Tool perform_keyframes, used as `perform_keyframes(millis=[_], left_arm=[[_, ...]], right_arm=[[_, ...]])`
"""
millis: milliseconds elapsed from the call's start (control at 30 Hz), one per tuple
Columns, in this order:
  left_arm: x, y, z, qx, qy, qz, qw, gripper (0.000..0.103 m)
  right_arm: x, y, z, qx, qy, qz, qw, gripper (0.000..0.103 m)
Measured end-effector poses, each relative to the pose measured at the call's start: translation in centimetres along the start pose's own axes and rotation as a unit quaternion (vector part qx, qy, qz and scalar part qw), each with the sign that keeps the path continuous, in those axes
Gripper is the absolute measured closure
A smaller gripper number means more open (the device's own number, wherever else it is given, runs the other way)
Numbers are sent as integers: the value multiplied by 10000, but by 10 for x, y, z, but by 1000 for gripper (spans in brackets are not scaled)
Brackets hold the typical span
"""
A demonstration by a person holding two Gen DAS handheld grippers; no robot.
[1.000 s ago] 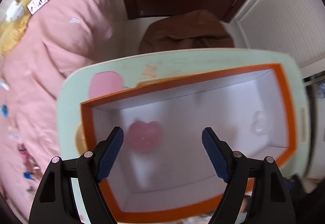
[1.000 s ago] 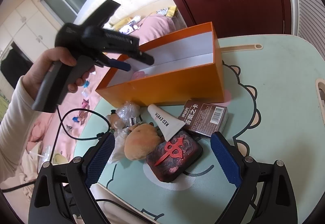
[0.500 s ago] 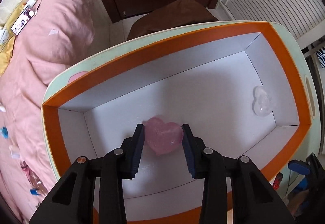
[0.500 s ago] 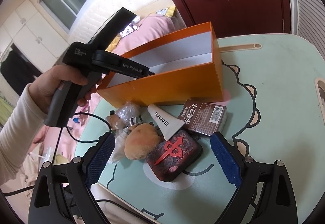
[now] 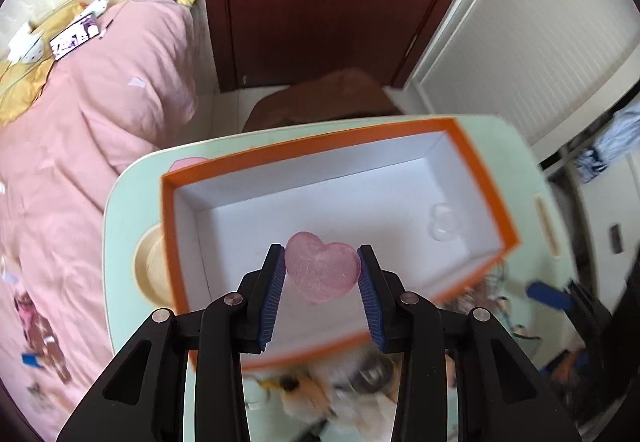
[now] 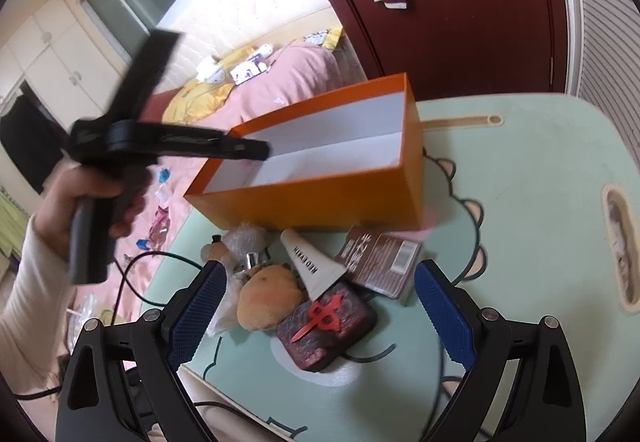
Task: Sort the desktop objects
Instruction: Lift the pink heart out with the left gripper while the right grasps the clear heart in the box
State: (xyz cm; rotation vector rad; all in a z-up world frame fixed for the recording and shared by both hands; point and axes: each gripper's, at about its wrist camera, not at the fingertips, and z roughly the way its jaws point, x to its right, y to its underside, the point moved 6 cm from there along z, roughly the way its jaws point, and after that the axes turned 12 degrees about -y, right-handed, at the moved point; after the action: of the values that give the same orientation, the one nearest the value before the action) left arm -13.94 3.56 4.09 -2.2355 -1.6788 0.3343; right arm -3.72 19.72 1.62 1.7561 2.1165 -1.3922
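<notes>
Gripping pink heart (image 5: 322, 270) above orange box (image 5: 486, 177)

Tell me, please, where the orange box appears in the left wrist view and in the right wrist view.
Left wrist: the orange box fills the middle, open top facing the camera, behind the left gripper.
Right wrist: the box stands centre, beyond the clutter, above the right gripper.
Shared landmark: the dark red door behind the green table.
</notes>
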Motion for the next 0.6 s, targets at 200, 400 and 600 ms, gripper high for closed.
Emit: perform_keyframes(millis=[200,400,600], left_arm=[[4,50,-37,127,353,-208,9991,65],[1,89,-18,24,578,-485,9971,65],[17,106,-16,10,792,-473,9957,65]], right_arm=[[-13,-39,-7,-430,206,-654,9967,9],[-23,-93,28,-1671,549,-1223,9768,32],[-14,-93,110,-4238,1106,-2187,8720,38]])
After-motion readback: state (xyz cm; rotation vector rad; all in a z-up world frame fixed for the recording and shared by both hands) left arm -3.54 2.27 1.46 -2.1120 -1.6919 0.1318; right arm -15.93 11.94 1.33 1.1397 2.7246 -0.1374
